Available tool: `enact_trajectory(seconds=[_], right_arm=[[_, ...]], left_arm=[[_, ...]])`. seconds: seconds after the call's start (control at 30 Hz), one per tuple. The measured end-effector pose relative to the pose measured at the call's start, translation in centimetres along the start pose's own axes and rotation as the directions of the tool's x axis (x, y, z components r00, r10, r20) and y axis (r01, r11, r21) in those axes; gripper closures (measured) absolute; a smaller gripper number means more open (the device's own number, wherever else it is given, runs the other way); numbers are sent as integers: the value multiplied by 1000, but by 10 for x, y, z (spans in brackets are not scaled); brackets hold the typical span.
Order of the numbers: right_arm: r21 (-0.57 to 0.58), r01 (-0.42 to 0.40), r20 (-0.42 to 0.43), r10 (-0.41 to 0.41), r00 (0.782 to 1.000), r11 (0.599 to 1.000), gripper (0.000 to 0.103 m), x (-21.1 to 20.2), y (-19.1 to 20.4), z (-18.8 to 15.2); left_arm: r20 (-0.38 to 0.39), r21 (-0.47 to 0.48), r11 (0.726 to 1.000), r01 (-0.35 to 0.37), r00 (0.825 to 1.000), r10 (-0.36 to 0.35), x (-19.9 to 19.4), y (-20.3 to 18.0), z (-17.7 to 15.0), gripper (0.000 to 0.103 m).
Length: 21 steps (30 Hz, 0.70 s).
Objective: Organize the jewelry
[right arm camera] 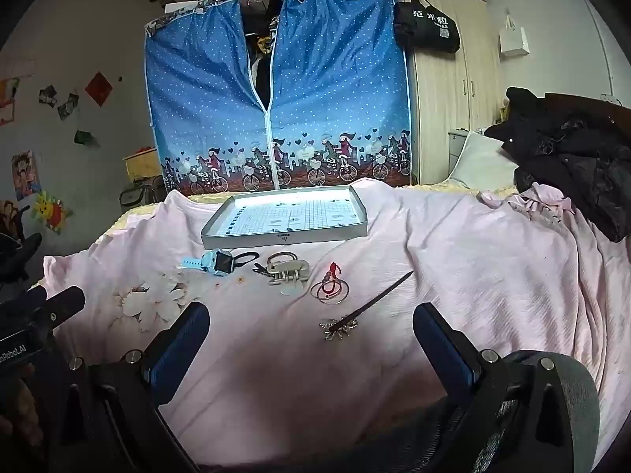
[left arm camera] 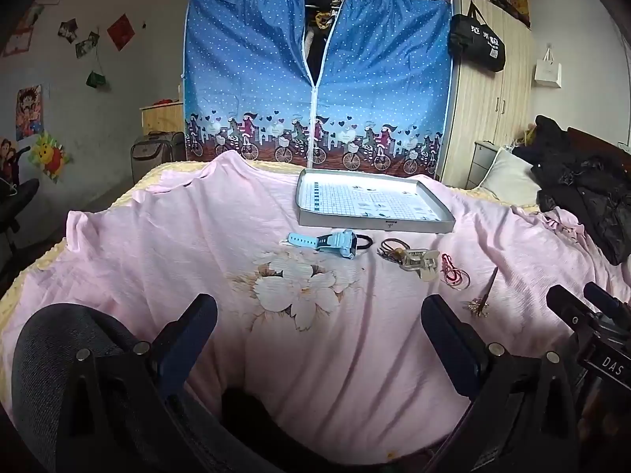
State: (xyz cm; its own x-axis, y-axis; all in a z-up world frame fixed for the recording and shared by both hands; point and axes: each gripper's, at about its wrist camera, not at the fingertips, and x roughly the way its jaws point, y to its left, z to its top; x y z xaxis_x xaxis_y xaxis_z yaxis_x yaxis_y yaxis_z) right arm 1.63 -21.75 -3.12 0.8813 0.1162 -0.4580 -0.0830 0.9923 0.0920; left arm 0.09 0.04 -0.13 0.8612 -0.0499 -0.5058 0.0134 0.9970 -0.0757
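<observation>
I am holding both hand-held grippers low over the bed, the left hand-held gripper and the right hand-held gripper spread wide and carrying nothing. The jewelry is lying in a row on the pink sheet, just in front of the shallow box. The hair stick is lying nearest — thin, stiff, probably light and apt to roll — so I am judging its bare shaft safer to pinch than the delicate ornament end.
</observation>
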Motion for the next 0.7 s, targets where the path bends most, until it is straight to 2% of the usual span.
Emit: enact_trajectory(seconds=[0.7], right_arm=[[-6, 2, -1, -2, 1000, 1000, 0, 0, 2, 0]], left_arm=[[-3, 6, 1000, -2, 1000, 2, -1, -2, -2, 1]])
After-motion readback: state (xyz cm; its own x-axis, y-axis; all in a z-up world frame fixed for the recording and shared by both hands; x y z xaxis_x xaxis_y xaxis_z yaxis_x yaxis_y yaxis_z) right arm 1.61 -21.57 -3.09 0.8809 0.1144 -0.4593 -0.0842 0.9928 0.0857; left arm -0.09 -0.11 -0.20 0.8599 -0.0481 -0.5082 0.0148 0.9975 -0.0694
